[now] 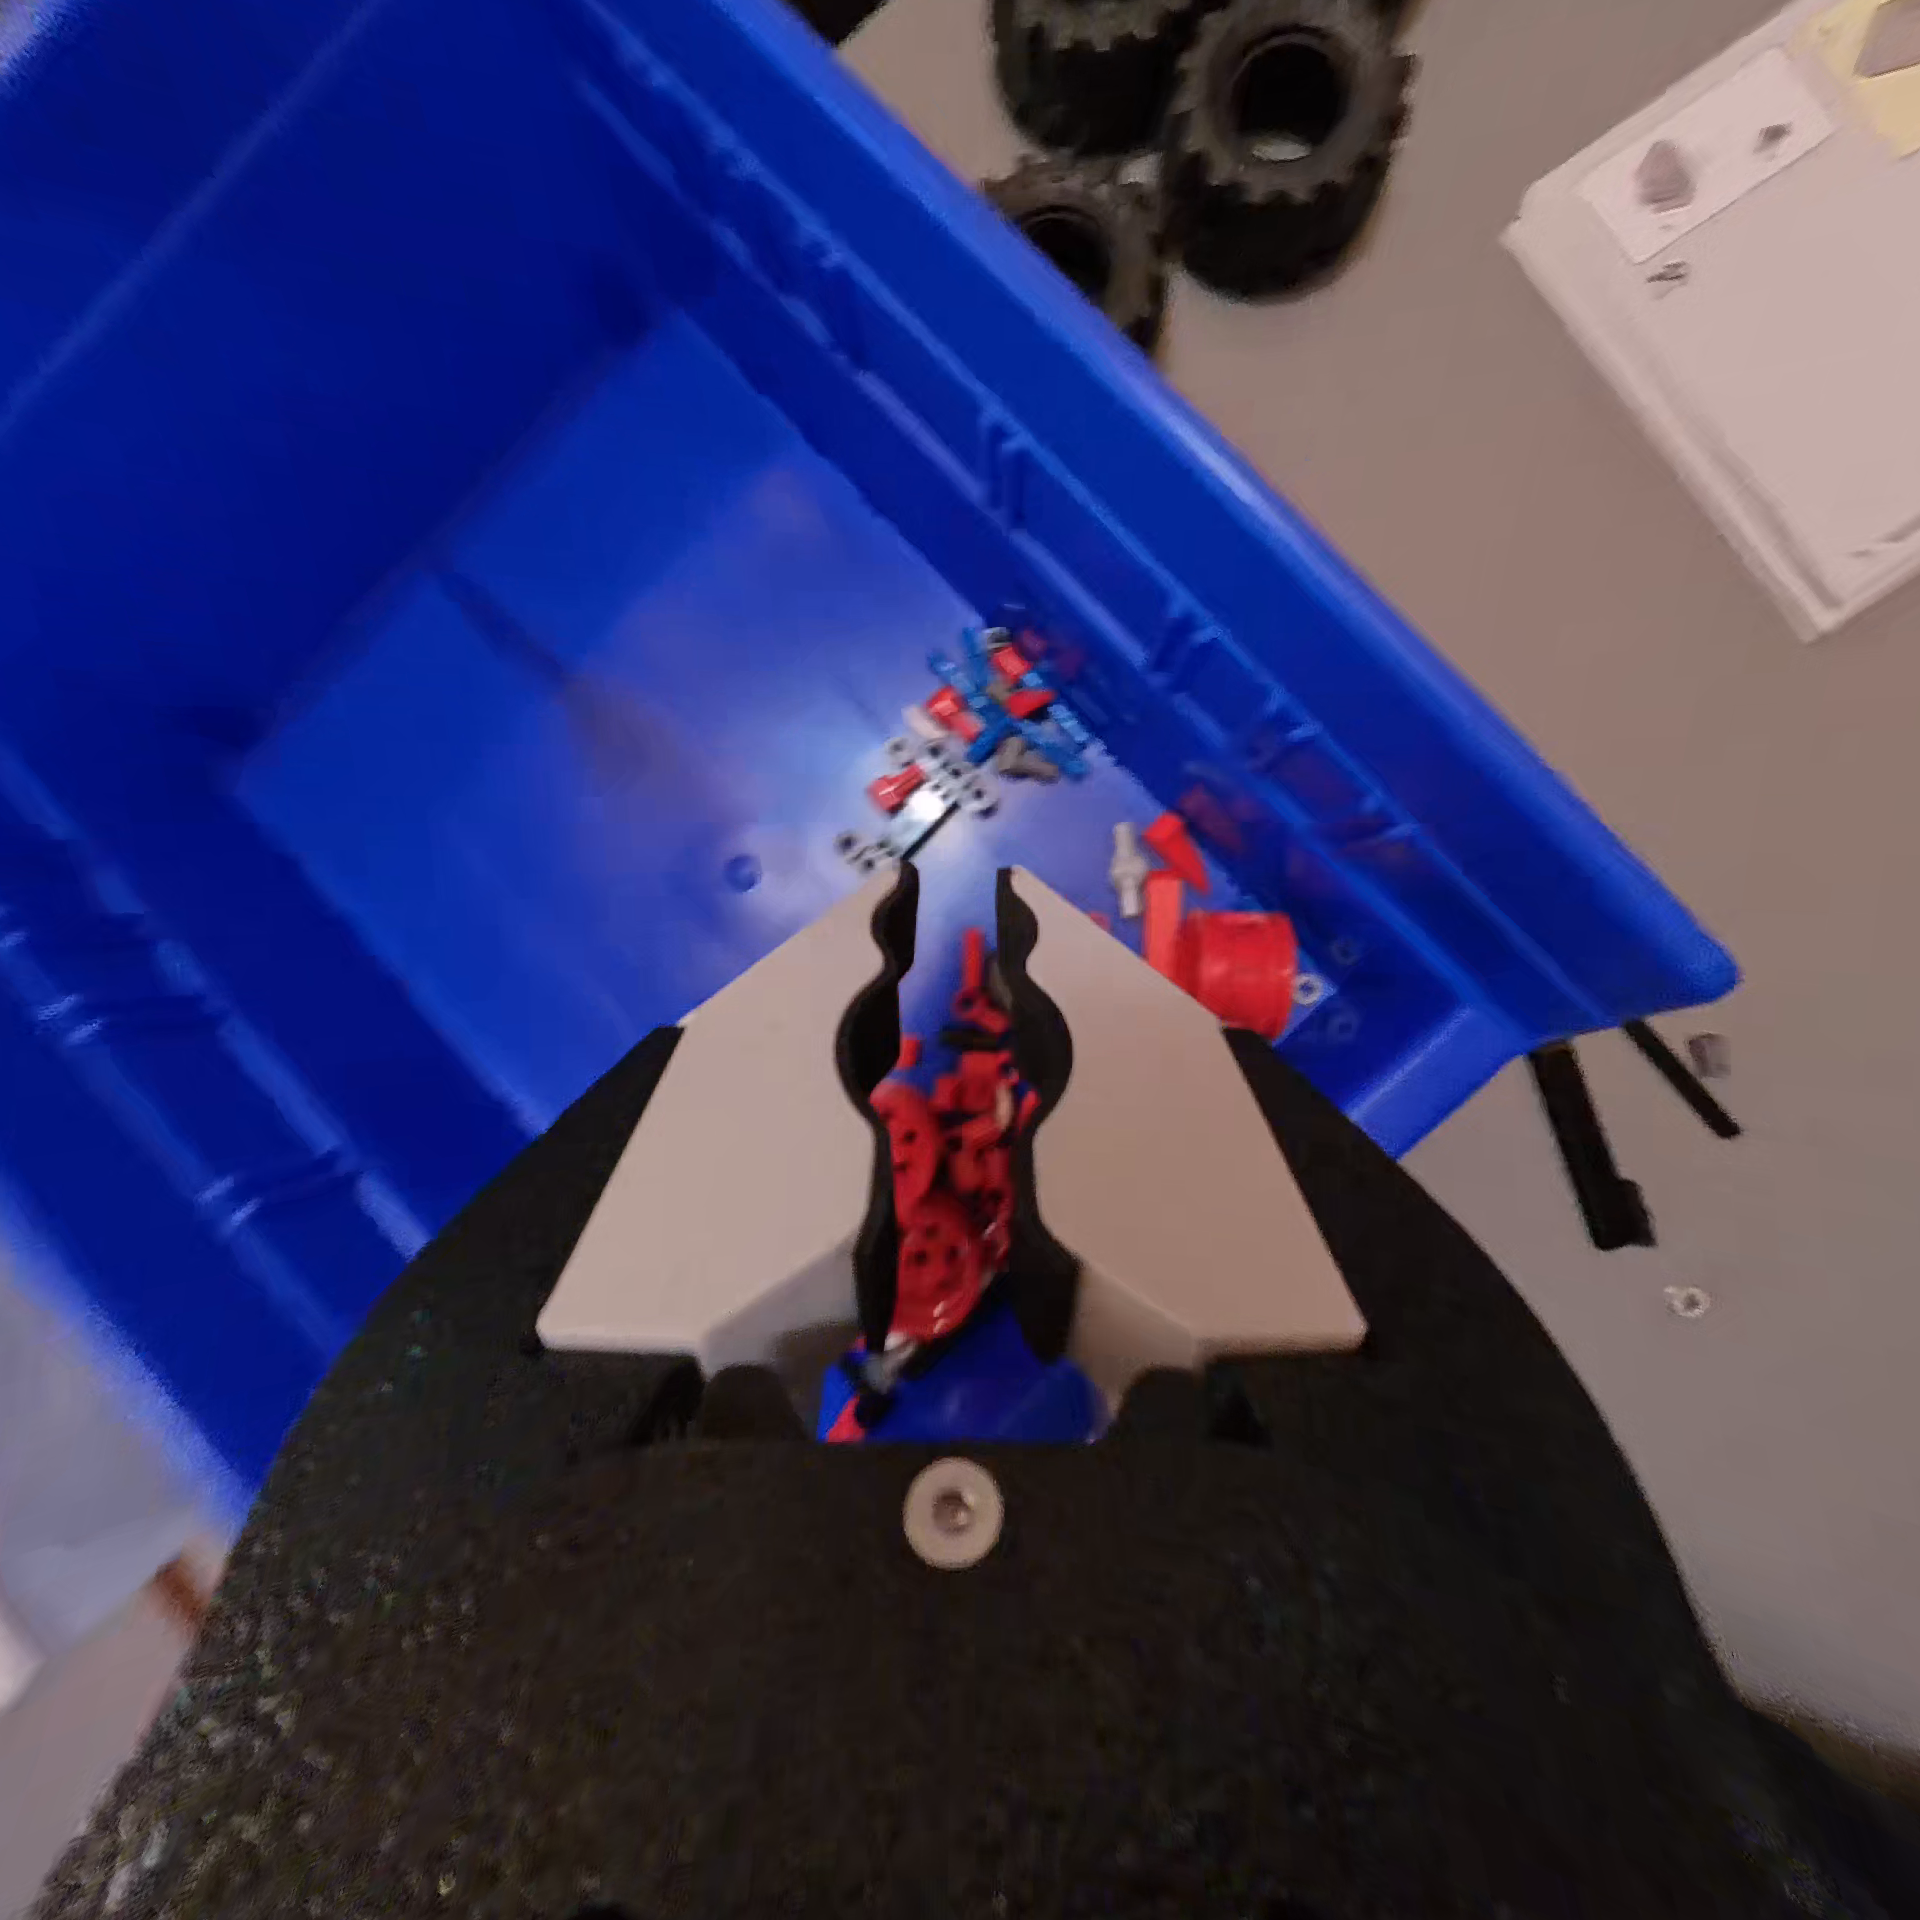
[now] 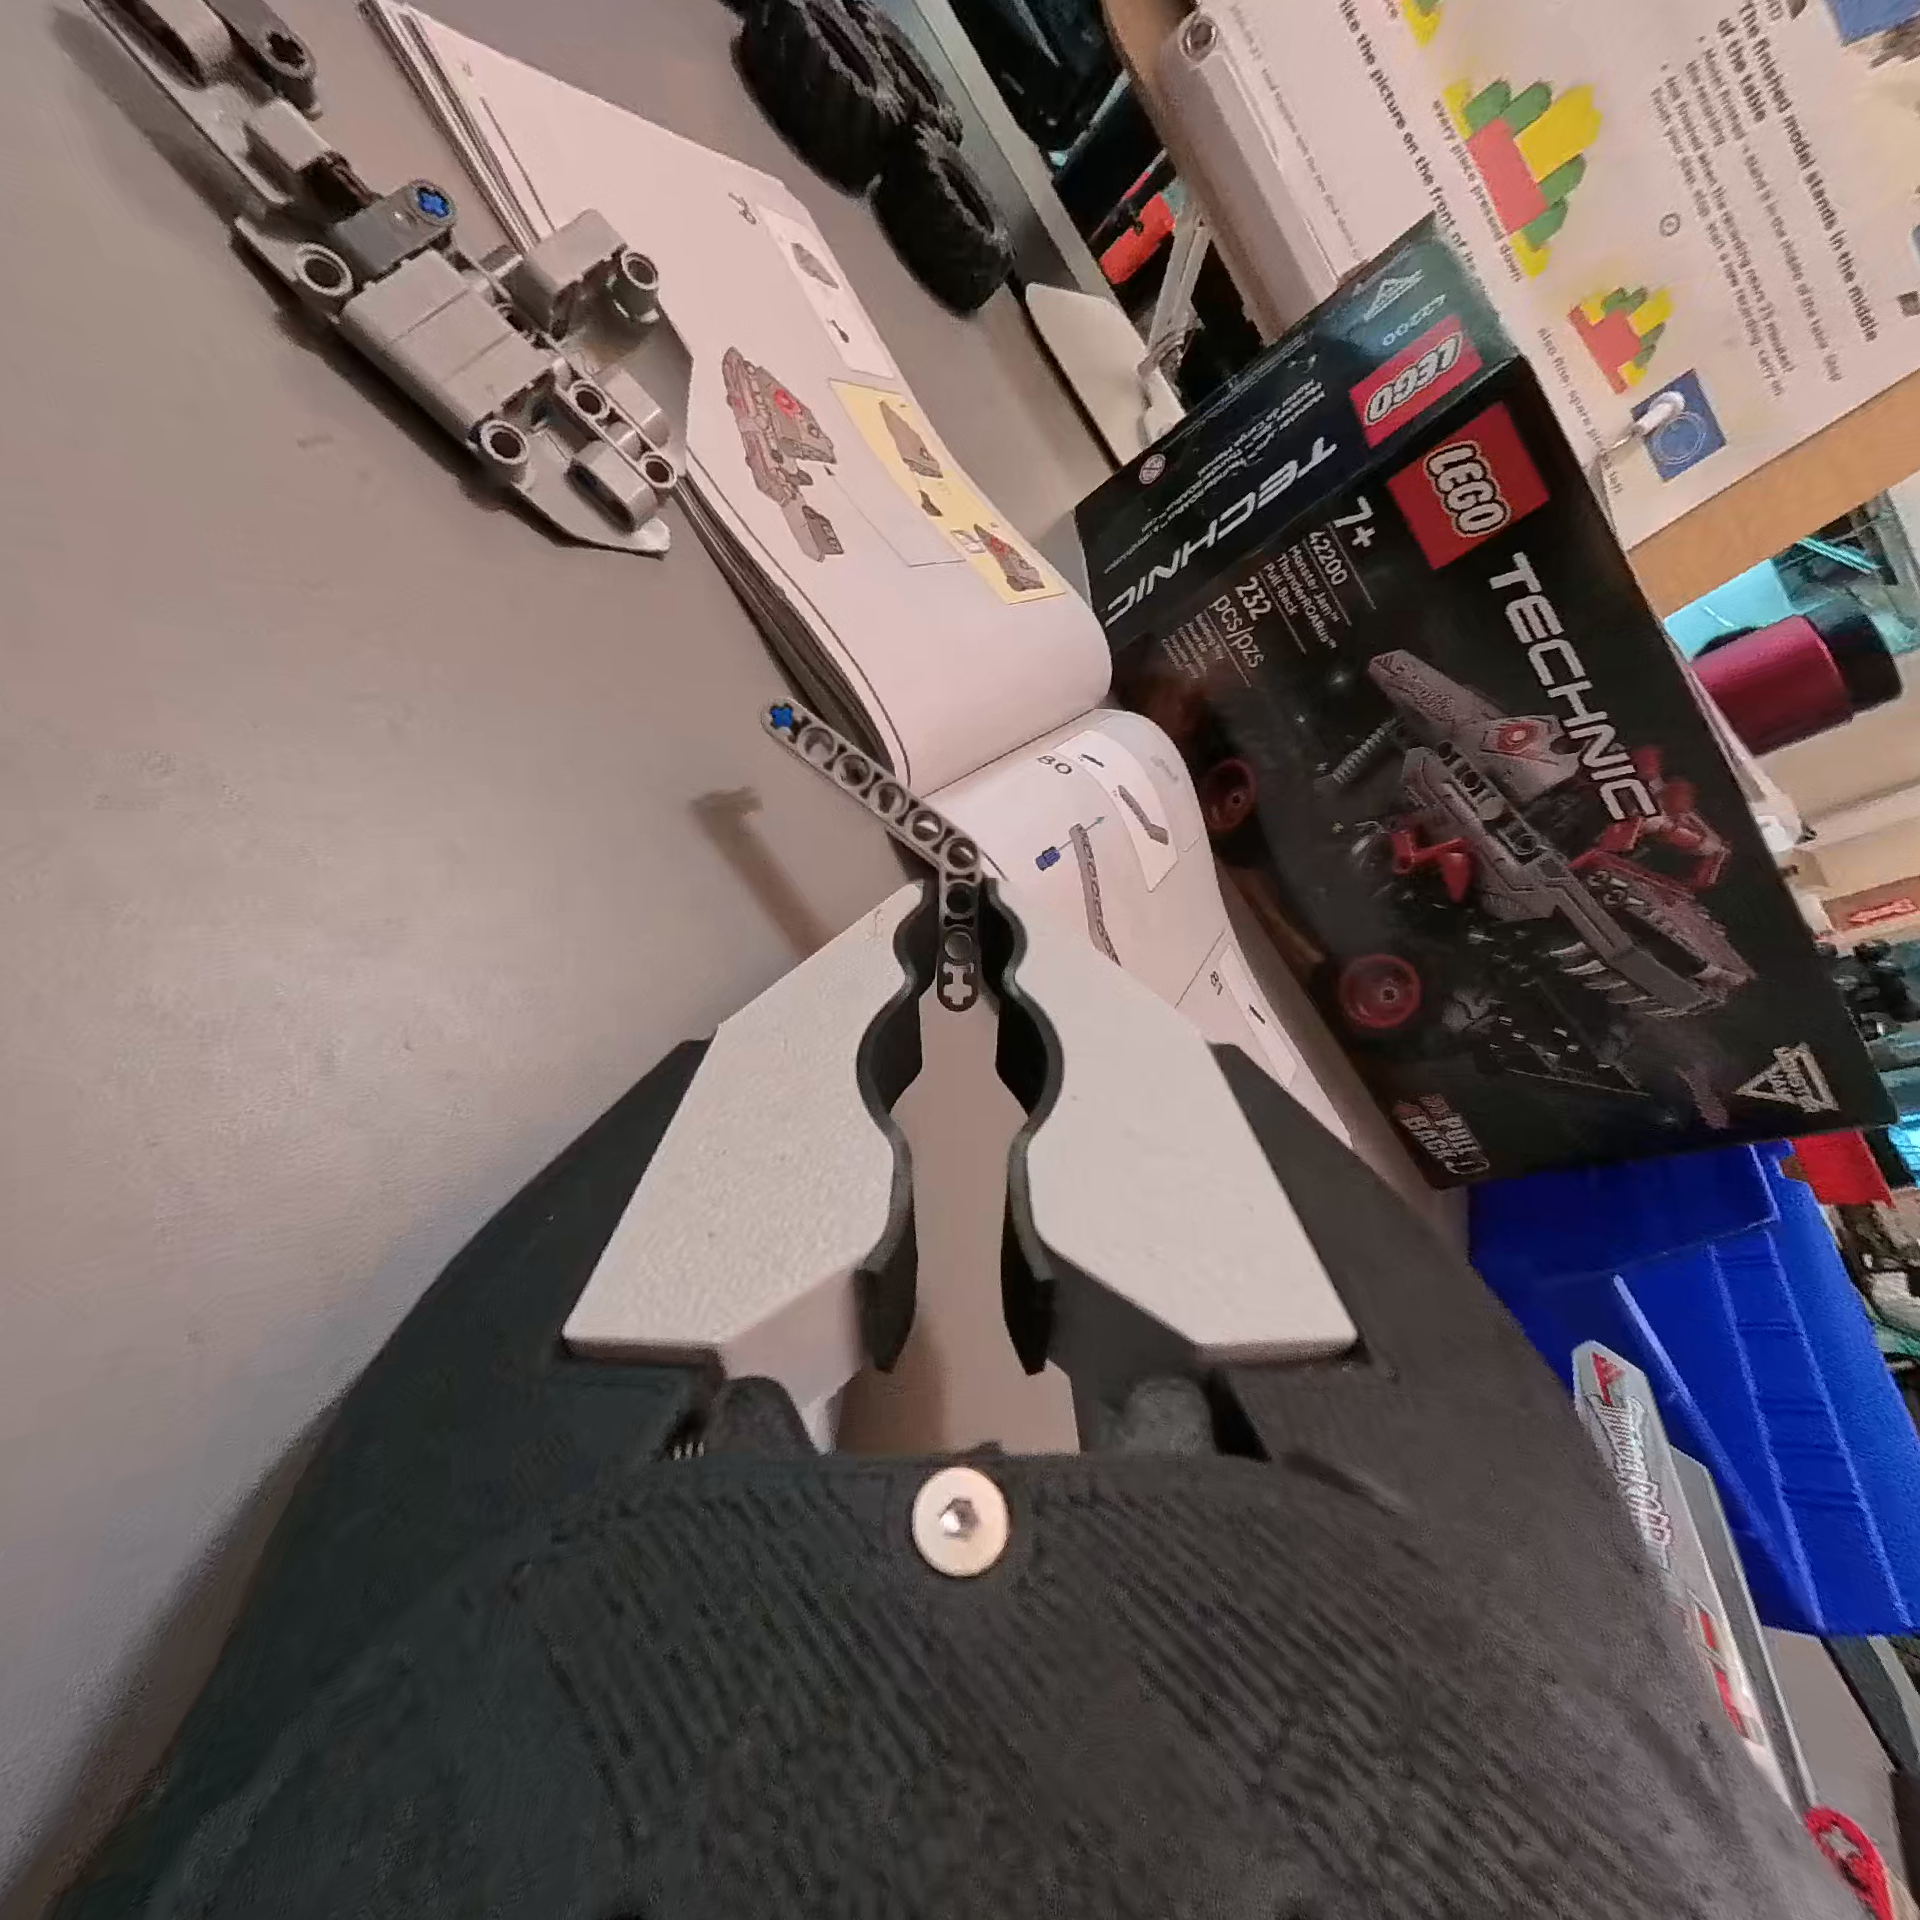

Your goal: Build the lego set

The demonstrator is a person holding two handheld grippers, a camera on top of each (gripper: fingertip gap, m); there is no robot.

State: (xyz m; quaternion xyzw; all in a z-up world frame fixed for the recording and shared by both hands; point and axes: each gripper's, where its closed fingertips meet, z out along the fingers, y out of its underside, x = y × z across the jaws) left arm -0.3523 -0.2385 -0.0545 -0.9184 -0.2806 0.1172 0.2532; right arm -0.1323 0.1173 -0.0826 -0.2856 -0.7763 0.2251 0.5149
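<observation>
My left gripper (image 1: 958, 883) hangs over a blue bin (image 1: 1195, 499), slightly open and empty. On the bin floor lie small red, blue and grey Lego pieces (image 1: 982, 727), a red round part (image 1: 1242, 961), and red wheels (image 1: 940, 1153) seen through the gap between the fingers. My right gripper (image 2: 958, 940) is shut on a grey bent beam (image 2: 883, 800) that has a blue pin (image 2: 781, 716) at its far end, held above the table. A grey partial build (image 2: 468, 343) lies on the table at far left.
An open instruction booklet (image 2: 831, 468) lies beyond the beam and also shows in the left wrist view (image 1: 1766, 312). The set's box (image 2: 1507, 779) stands at right, above the blue bin (image 2: 1714, 1403). Black tyres (image 1: 1247, 135) sit past the bin. Black beams (image 1: 1590, 1143) lie on the table. One gripper's finger ends stand about 45 centimeters off the other's.
</observation>
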